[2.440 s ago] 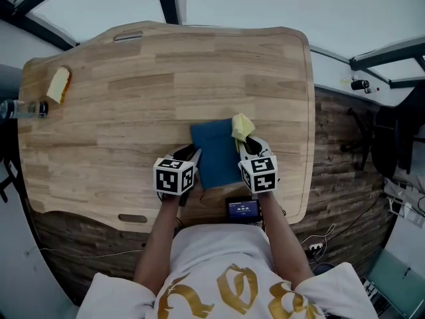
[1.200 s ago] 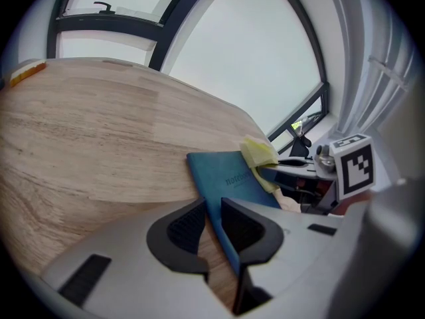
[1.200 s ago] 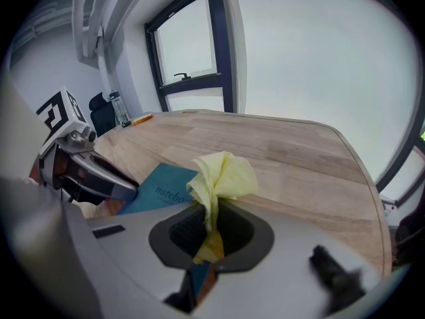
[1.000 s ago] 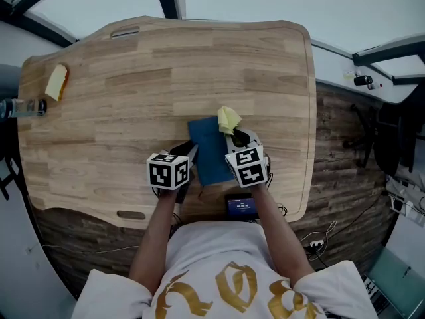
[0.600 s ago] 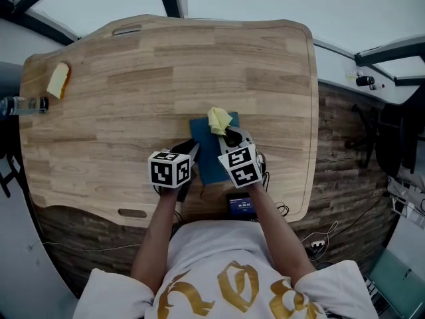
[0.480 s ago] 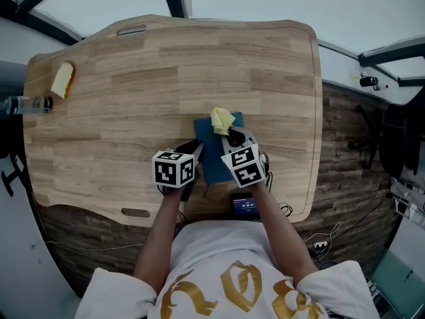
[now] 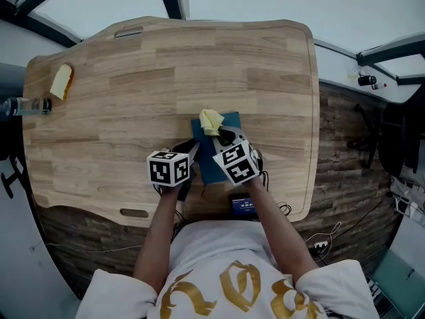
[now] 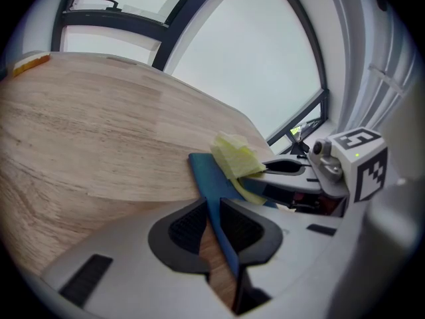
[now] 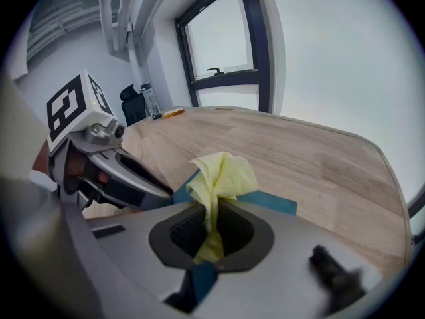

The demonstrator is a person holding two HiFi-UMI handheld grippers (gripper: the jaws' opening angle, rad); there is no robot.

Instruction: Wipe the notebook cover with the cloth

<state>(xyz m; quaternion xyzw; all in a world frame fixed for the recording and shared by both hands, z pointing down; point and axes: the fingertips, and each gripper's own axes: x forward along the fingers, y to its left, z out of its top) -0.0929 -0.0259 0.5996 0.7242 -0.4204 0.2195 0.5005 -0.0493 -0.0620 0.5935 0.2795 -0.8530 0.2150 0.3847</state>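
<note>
A white short-sleeved shirt (image 7: 229, 288) with gold print was worn. The left gripper (image 8: 211, 211) and right gripper (image 9: 211, 221) were finished in grey, each topped by a black-and-white marker cube (image 7: 171, 170).

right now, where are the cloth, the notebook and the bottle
cloth (image 7: 211, 120), head view, its bunched yellow top.
notebook (image 8: 207, 181), left gripper view, its blue cover near the edge.
bottle (image 7: 28, 105), head view, its clear body.

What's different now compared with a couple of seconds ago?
The right tongs, gripping the yellow cloth, slid left across the blue notebook, from its right edge towards its left. The left tongs have just been closing on the notebook's left edge, without shifting. The notebook stayed put.
</note>
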